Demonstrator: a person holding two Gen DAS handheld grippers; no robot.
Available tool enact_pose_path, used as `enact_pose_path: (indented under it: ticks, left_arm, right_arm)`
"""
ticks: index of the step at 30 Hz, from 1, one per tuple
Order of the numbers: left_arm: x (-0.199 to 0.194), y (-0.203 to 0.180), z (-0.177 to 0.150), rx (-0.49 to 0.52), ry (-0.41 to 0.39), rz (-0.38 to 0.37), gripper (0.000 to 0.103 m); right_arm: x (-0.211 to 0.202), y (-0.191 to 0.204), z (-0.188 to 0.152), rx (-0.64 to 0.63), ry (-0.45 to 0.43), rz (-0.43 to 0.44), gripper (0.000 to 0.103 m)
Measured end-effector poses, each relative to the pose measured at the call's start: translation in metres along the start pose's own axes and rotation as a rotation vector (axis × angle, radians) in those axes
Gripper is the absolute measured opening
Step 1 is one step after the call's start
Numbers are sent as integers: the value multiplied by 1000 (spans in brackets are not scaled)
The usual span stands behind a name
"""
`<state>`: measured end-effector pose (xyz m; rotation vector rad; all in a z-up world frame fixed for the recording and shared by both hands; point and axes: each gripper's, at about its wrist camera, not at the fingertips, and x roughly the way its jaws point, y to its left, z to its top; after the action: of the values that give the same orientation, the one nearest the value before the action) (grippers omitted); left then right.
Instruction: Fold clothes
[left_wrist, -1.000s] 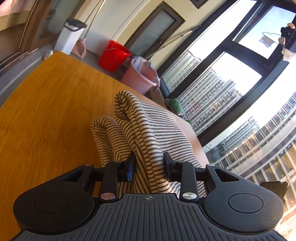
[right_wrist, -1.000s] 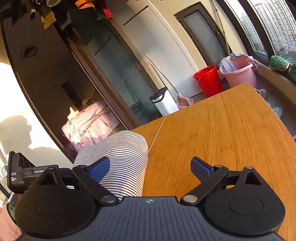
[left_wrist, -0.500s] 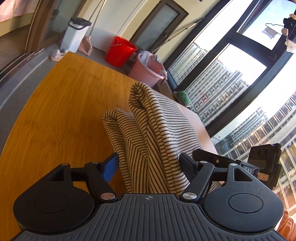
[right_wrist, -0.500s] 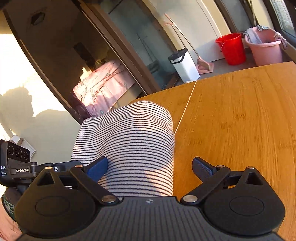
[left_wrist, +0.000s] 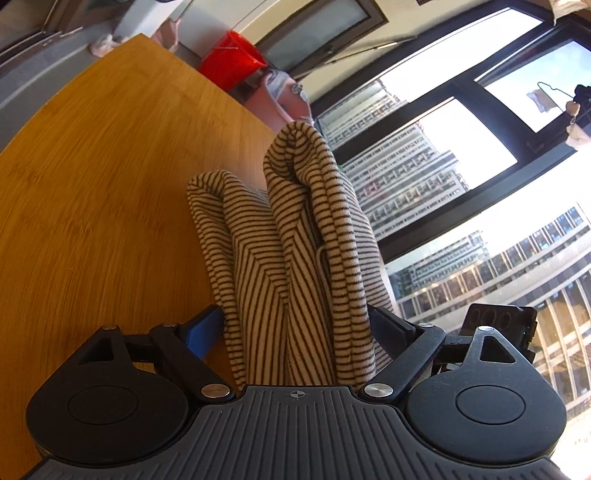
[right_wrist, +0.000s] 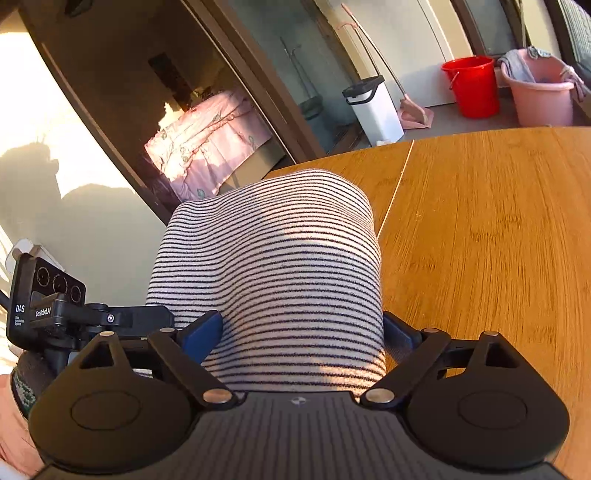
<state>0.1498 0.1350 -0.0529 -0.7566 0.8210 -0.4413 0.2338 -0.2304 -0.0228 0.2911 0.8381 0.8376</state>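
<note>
Cream knit with thin dark stripes, the folded garment (left_wrist: 295, 251) sits thick and soft between both pairs of tongs, lifted over the wooden table (left_wrist: 92, 177) rather than lying flat on it, though whether its far end touches the wood is hard to tell. It should handle as a light, limp, slightly fuzzy bundle: nothing fragile, not slippery, but ready to sag and slide apart in layers if held by one ply only. In the left wrist view the left gripper (left_wrist: 299, 328) has its jaws spread wide, the stacked layers filling the gap between the blue pads; whether the pads actually press the cloth cannot be told. In the right wrist view the right gripper (right_wrist: 303, 328) is likewise spread, with the rounded fold (right_wrist: 273, 258) bulging between its fingers. The best hold is probably across the whole stack near the fold, so every layer is pinched together. From the left camera the bundle's long axis runs away toward twelve o'clock, its folded crest at the far end, open edges toward the gripper. A red bucket (right_wrist: 469, 85) and pink basin (right_wrist: 539, 92) stand at one o'clock beyond the table.
</note>
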Motion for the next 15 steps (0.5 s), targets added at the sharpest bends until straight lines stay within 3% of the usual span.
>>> enact_pose_path:
  ticks: [2,4,6,9,15]
  left_arm:
    - [5,-3,0,20,3,8,90]
    - [7,-5,2,34,-4,34,80]
    - [2,-3,10,30,-22,49,76]
    - [-14,-4,30,39,-65,52,75]
    - [-62,-33,81,173,-200,136,74]
  right_arm:
    - [-1,1,-3,2,-18,10,89]
    - [-3,6,-5,-9,-25,1,80]
    - [-3,12,-2,-10,-34,1,73]
    - [1,22,9,5,-57,43,65]
    - [26,48,60,32,-119,182,64]
